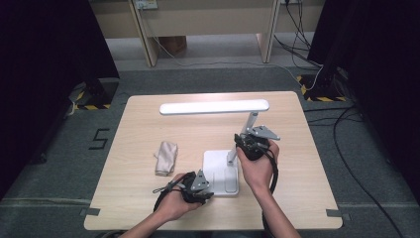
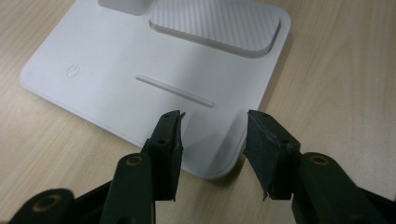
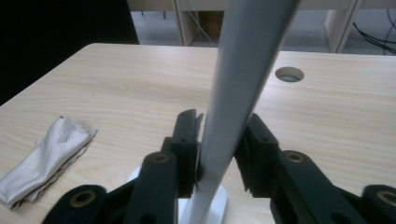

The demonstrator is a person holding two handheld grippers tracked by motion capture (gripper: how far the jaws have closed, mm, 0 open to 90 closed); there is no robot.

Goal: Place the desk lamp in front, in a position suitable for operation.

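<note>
We see the right claw [image 3: 219, 154] grasping the lamp arm [image 3: 243, 84], the left claw [image 2: 212, 140] released over the lamp base [image 2: 116, 93], and a cloth [image 1: 166, 157] at nine o'clock on the counter [image 1: 297, 148].

Folded beige cloth [image 1: 166, 157] lies flat on pale wood table [image 1: 148, 208], left of centre. Round cable hole [image 3: 289, 74] near table's far edge. Grey carpet floor [image 1: 49, 163] around table, white "5" mark [image 1: 98, 138] at left. Black cables [image 1: 354, 119] trail on floor at right. Wooden furniture legs [image 1: 143, 34] beyond table.
</note>
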